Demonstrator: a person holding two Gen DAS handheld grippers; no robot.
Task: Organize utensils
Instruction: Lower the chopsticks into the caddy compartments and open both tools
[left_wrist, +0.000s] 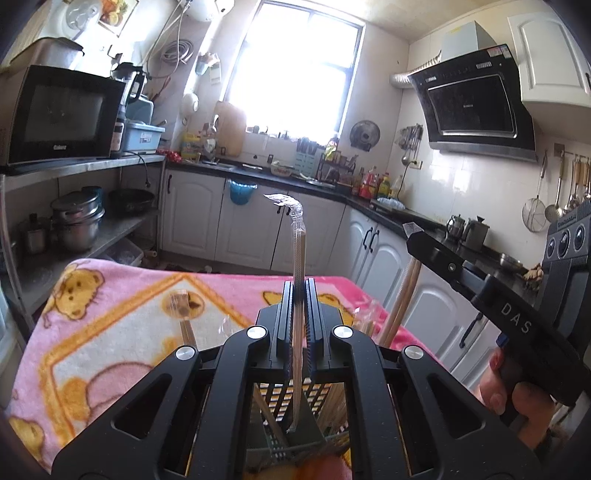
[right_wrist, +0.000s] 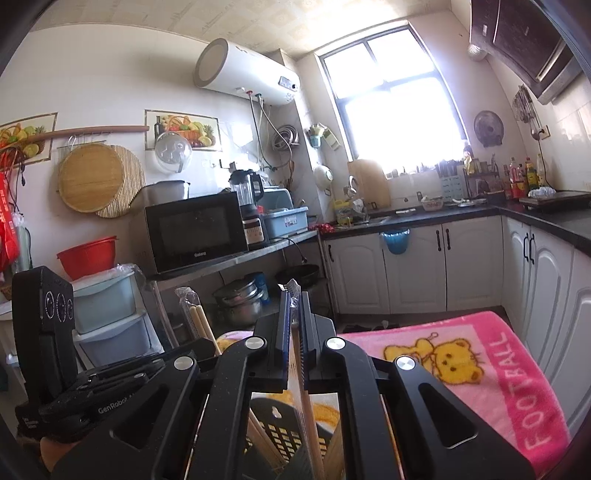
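Note:
My left gripper (left_wrist: 297, 291) is shut on a plastic-wrapped pair of chopsticks (left_wrist: 297, 254) held upright, its lower end over a dark slotted utensil holder (left_wrist: 295, 439) below the jaws. My right gripper (right_wrist: 294, 306) is shut on another wrapped pair of chopsticks (right_wrist: 307, 406), upright above the same holder (right_wrist: 280, 435), which has chopsticks in it. The right gripper (left_wrist: 417, 236) shows at the right of the left wrist view with its chopsticks (left_wrist: 402, 295). The left gripper (right_wrist: 110, 384) shows at the lower left of the right wrist view, its chopsticks (right_wrist: 195, 317) pointing up.
The holder stands on a table covered by a pink bear-print blanket (left_wrist: 110, 317), (right_wrist: 480, 362). More wrapped chopsticks (left_wrist: 184, 314) lie on the blanket. White kitchen cabinets (left_wrist: 258, 229), a metal shelf with a microwave (left_wrist: 62, 114) and pots (left_wrist: 77, 221) lie beyond.

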